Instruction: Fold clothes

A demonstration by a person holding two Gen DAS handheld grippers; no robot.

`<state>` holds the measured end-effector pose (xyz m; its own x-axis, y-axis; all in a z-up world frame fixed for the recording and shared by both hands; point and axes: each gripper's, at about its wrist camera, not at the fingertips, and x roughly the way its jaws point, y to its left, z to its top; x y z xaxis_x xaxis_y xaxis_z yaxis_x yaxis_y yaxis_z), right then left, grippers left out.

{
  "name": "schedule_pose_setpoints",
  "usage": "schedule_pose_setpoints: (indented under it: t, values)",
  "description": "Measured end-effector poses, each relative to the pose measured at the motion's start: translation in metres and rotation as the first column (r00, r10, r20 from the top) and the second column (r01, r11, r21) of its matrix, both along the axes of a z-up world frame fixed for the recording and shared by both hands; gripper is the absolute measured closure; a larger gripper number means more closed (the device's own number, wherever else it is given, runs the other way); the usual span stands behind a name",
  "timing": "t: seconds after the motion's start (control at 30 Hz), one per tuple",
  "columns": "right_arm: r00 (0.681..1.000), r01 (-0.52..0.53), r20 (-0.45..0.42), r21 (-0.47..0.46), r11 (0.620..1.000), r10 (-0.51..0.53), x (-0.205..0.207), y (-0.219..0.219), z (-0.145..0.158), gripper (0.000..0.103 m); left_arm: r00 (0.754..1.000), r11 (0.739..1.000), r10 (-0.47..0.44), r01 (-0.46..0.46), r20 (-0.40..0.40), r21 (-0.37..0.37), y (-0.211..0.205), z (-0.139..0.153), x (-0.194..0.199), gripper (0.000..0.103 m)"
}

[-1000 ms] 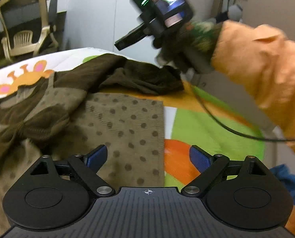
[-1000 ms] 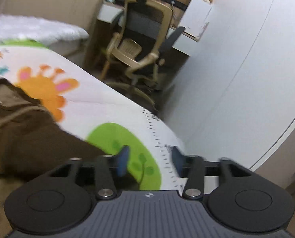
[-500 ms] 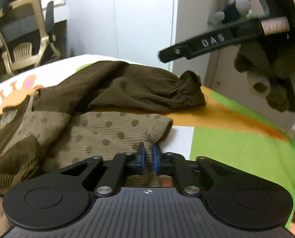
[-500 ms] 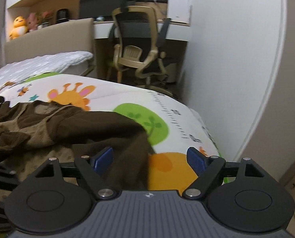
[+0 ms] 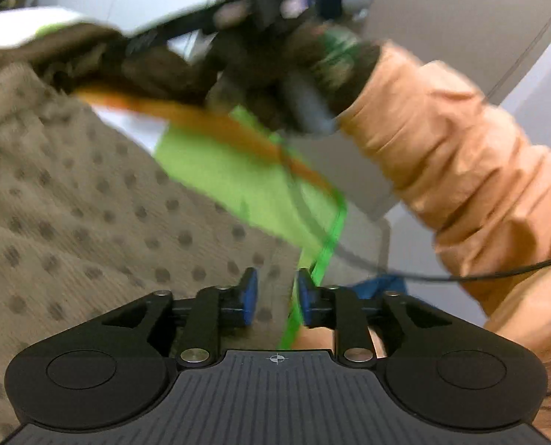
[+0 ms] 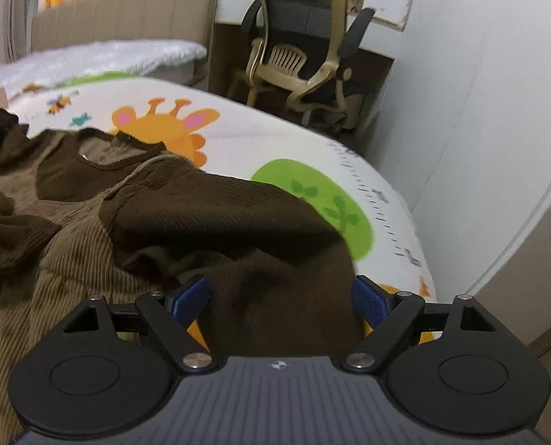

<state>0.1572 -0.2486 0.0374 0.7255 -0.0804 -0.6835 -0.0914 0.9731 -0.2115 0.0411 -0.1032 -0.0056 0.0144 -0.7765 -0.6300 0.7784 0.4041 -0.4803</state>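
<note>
Across the cartoon-printed play mat lies the brown garment, its ribbed tan body toward 9 o'clock in the right wrist view and a dark sleeve draped toward 6 o'clock. That sleeve runs between the blue pads of the right tongs, which are spread wide and released. In the left wrist view the polka-dot tan cloth fills 9 o'clock; the left tongs stand slightly parted with dotted cloth between the pads, and whether they grip it I cannot tell. Half a second ago they were clenched on the hem. The mat's edge falls off at 3 o'clock beside a white wall; a beige office chair stands at 12 o'clock. An orange-sleeved arm now crosses at 2 o'clock.
</note>
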Motion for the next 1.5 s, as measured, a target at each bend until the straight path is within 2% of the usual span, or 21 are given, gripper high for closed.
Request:
schedule_pose_setpoints:
  t: [0.1,0.17,0.27,0.3,0.4,0.43,0.57,0.6,0.63,0.73,0.83,0.87,0.9,0.93,0.97,1.0,1.13,1.2,1.27,1.4,1.5]
  values:
    - [1.0,-0.006,-0.028,-0.15,0.989,0.002,0.036,0.019,-0.012,0.018,0.991,0.994,0.099,-0.094,0.088,-0.06,0.031,0.026,0.023,0.03]
    - [1.0,-0.012,-0.02,-0.251,0.968,0.007,0.064,0.028,-0.02,0.017,0.969,0.976,0.212,-0.204,0.128,-0.074,0.056,0.036,0.047,0.023]
    - [0.999,0.0,0.045,-0.375,0.927,0.018,0.103,0.04,-0.023,0.017,0.889,0.903,0.431,-0.425,0.157,-0.072,0.102,0.04,0.09,0.02]
    - [0.997,0.019,0.076,-0.432,0.902,0.016,0.116,0.043,-0.026,0.017,0.843,0.86,0.509,-0.506,0.175,-0.065,0.119,0.04,0.104,0.02]
    - [0.991,0.077,0.137,-0.602,0.795,0.008,0.144,0.044,-0.04,0.017,0.675,0.707,0.686,-0.707,0.272,-0.03,0.162,0.038,0.132,0.02]
    - [0.99,0.09,0.138,-0.609,0.788,-0.007,0.149,0.04,-0.041,0.017,0.619,0.658,0.717,-0.753,0.32,-0.018,0.175,0.036,0.138,0.02]
    - [0.987,0.135,0.133,-0.346,0.928,-0.094,0.137,0.01,-0.017,0.017,0.41,0.468,0.747,-0.884,0.523,0.024,0.217,0.03,0.159,0.017]
    - [0.986,0.138,0.133,-0.269,0.953,-0.105,0.128,0.003,-0.01,0.017,0.366,0.42,0.744,-0.907,0.559,0.033,0.228,0.028,0.165,0.015]
    - [0.985,0.137,0.134,-0.193,0.971,-0.112,0.118,-0.005,-0.004,0.016,0.34,0.388,0.741,-0.921,0.579,0.044,0.237,0.024,0.17,0.015]
    - [0.981,0.144,0.133,0.005,0.99,-0.143,0.083,-0.024,0.013,0.014,0.301,0.318,0.737,-0.944,0.605,0.083,0.258,0.012,0.186,0.015]
    - [0.972,0.168,0.15,0.108,0.98,-0.183,0.049,-0.035,0.018,0.01,0.264,0.246,0.729,-0.962,0.632,0.118,0.279,-0.001,0.202,0.02]
    - [0.968,0.175,0.156,0.14,0.974,-0.197,0.038,-0.038,0.02,0.009,0.256,0.233,0.727,-0.965,0.638,0.122,0.283,-0.004,0.203,0.032]
    - [0.964,0.183,0.162,0.168,0.969,-0.21,0.027,-0.042,0.02,0.009,0.25,0.228,0.726,-0.966,0.64,0.119,0.286,-0.006,0.204,0.053]
    - [0.96,0.191,0.167,0.19,0.963,-0.224,0.017,-0.045,0.021,0.009,0.234,0.214,0.734,-0.971,0.638,0.111,0.29,-0.007,0.205,0.064]
    - [0.956,0.2,0.17,0.215,0.956,-0.238,0.008,-0.048,0.02,0.009,0.214,0.195,0.745,-0.976,0.632,0.101,0.294,-0.007,0.206,0.081]
    - [0.952,0.21,0.17,0.239,0.948,-0.253,0.0,-0.052,0.019,0.009,0.182,0.167,0.764,-0.983,0.619,0.082,0.302,-0.004,0.203,0.088]
    - [0.936,0.258,0.15,0.323,0.911,-0.318,-0.022,-0.068,0.012,0.007,0.036,0.054,0.824,-0.998,0.565,-0.014,0.337,0.023,0.191,0.092]
    - [0.93,0.272,0.129,0.387,0.881,-0.343,-0.03,-0.073,0.005,0.007,-0.003,0.031,0.847,-0.998,0.531,-0.056,0.35,0.038,0.185,0.092]
    - [0.928,0.278,0.101,0.456,0.846,-0.36,-0.035,-0.076,-0.005,0.007,-0.023,0.02,0.866,-0.996,0.5,-0.081,0.357,0.049,0.181,0.092]
    - [0.923,0.301,0.045,0.533,0.791,-0.381,-0.029,-0.08,-0.024,0.007,-0.034,0.006,0.89,-0.996,0.455,-0.086,0.359,0.053,0.179,0.092]
    - [0.899,0.334,0.03,0.596,0.73,-0.437,-0.019,-0.101,-0.024,0.009,-0.039,-0.009,0.909,-0.997,0.415,-0.072,0.359,0.045,0.18,0.092]
